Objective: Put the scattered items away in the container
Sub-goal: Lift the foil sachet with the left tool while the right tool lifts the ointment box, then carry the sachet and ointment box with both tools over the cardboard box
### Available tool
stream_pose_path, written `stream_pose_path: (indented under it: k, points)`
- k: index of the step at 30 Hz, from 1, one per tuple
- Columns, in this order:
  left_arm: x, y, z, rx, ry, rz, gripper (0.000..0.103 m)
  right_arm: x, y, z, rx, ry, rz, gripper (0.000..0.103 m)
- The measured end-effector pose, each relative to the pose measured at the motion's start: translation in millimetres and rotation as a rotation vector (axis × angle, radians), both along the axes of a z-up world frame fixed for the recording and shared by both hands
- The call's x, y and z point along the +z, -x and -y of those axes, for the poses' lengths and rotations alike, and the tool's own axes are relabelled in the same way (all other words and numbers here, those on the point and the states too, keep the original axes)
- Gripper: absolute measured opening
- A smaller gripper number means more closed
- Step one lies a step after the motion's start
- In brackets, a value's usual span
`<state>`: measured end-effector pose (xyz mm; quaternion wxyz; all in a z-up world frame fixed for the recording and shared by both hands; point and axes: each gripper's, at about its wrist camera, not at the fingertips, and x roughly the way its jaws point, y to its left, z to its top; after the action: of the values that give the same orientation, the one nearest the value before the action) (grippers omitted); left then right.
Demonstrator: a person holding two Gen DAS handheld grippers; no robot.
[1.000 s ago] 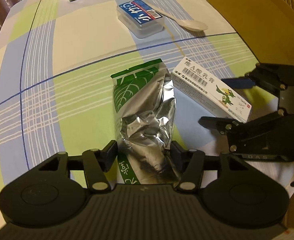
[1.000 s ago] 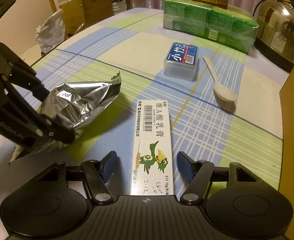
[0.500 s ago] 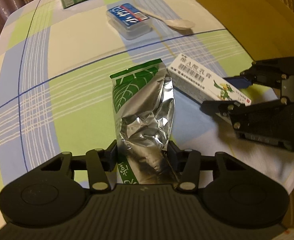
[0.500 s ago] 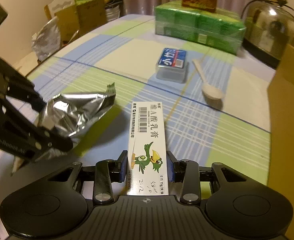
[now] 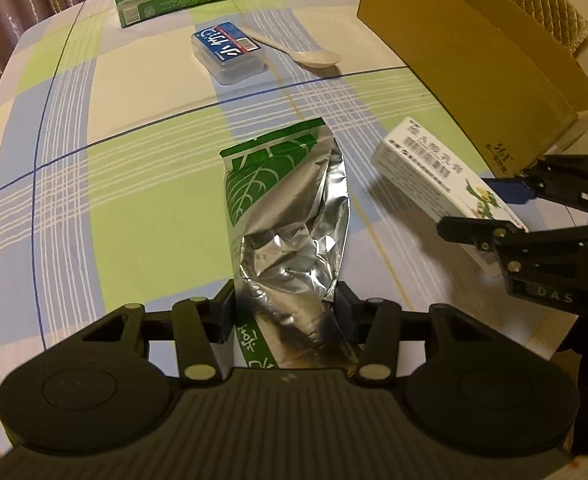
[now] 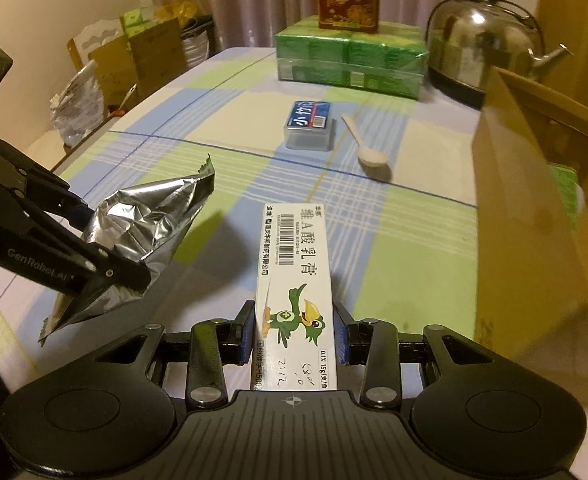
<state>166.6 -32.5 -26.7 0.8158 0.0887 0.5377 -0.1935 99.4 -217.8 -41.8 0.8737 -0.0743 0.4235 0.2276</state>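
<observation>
Above the tablecloth (image 5: 141, 184), both claws grip items.

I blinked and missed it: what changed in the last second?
The right tongs closed on the white cardboard box with the green bird and lifted it off the checked tablecloth. The left tongs kept gripping the crumpled silver foil pouch. The white plastic spoon stayed put.
</observation>
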Motion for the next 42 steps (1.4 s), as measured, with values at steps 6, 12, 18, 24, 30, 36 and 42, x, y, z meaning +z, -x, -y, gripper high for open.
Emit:
stream_pose_path:
  k: [6, 12, 18, 24, 30, 36, 42]
  points:
    - [15.6, 22.7, 9.6, -0.001, 0.008, 0.026, 0.044, 14.8, 23.3, 12.0, -0.023, -0.012, 0.017, 0.035]
    - [32.9, 41.0, 21.1, -0.016, 0.013, 0.058, 0.044, 31.3, 38.6, 22.0, -0.040, -0.021, 0.053, 0.036]
    - [46.1, 52.3, 35.4, -0.035, 0.018, 0.076, 0.044, 45.0, 47.6, 33.0, -0.059, -0.031, 0.083, 0.035]
    - [54.8, 54.4, 52.8, -0.060, 0.025, 0.090, 0.044, 55.3, 53.2, 48.3, -0.091, -0.040, 0.104, 0.035]
    - [61.4, 51.9, 74.0, -0.091, 0.039, 0.100, 0.044, 68.2, 55.3, 68.5, -0.138, -0.047, 0.135, 0.035]
    - [72.0, 45.0, 104.9, -0.137, 0.075, 0.114, 0.044, 86.3, 52.9, 97.8, -0.203, -0.043, 0.174, 0.036]
    - [88.6, 33.8, 145.9, -0.195, 0.109, 0.139, 0.044, 104.7, 42.3, 135.6, -0.267, -0.029, 0.211, 0.035]
